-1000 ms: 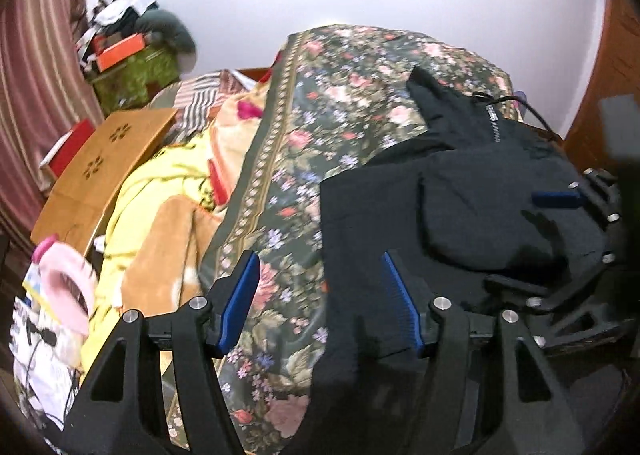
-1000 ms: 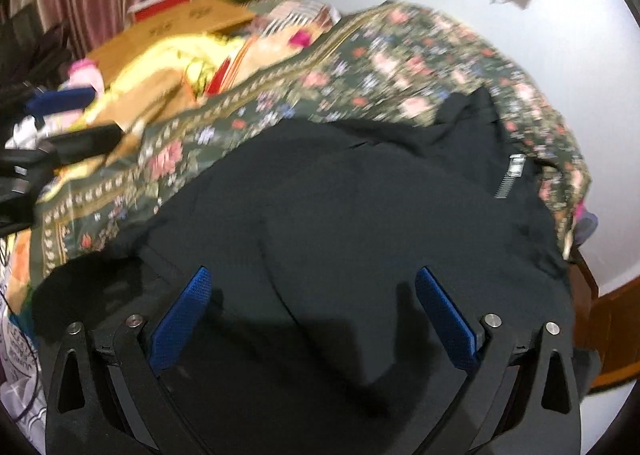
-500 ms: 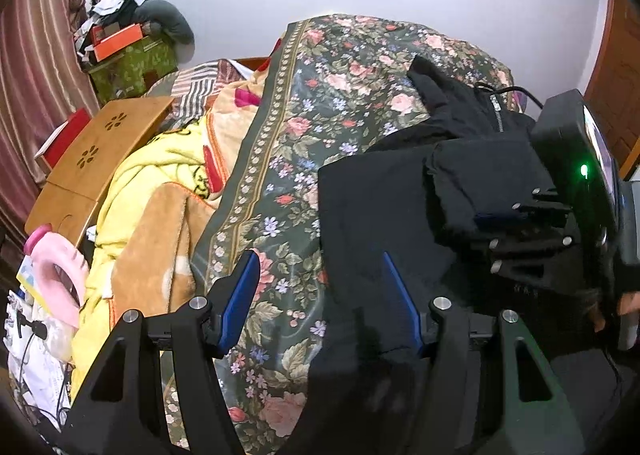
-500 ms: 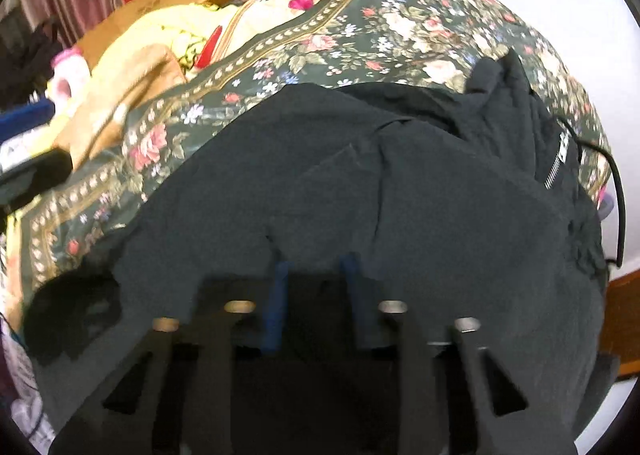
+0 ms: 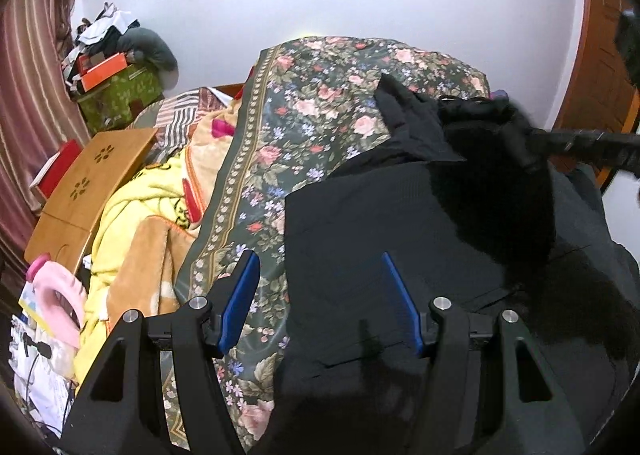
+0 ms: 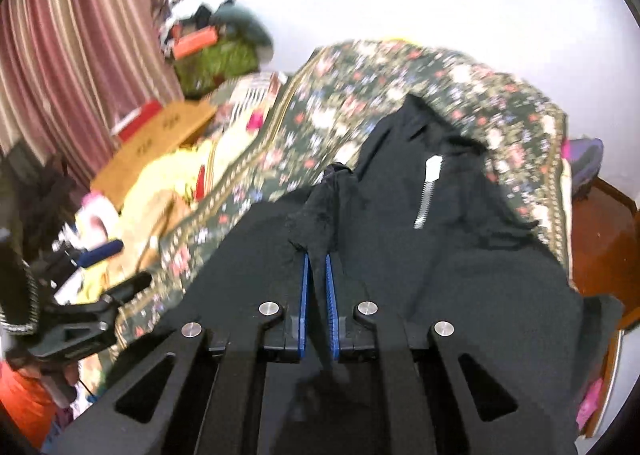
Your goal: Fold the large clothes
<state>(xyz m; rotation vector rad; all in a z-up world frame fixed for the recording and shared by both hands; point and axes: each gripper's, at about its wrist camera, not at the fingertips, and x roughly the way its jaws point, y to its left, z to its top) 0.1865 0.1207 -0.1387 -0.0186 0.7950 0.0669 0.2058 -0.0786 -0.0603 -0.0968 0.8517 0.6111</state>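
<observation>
A large black garment (image 5: 380, 223) lies spread on the floral bedspread (image 5: 304, 127); its zipper (image 6: 427, 191) shows in the right wrist view. My left gripper (image 5: 320, 295) is open and empty above the garment's left edge. My right gripper (image 6: 316, 267) is shut on a bunched fold of the black garment (image 6: 320, 211) and holds it lifted. In the left wrist view the raised cloth (image 5: 500, 175) hangs at the right, with the right gripper's arm (image 5: 588, 145) behind it. The left gripper (image 6: 92, 295) shows at the left of the right wrist view.
A yellow and tan blanket (image 5: 140, 223) is heaped left of the bedspread. A wooden lap table (image 5: 92, 175) and a pink item (image 5: 56, 291) lie further left. A green box (image 5: 116, 95) with clutter stands by the striped curtain (image 5: 28, 75). A wooden door (image 5: 596, 55) is at the right.
My right gripper has closed on a fold of the black garment and lifted it upward. My left gripper has stayed open over the garment's left edge.
</observation>
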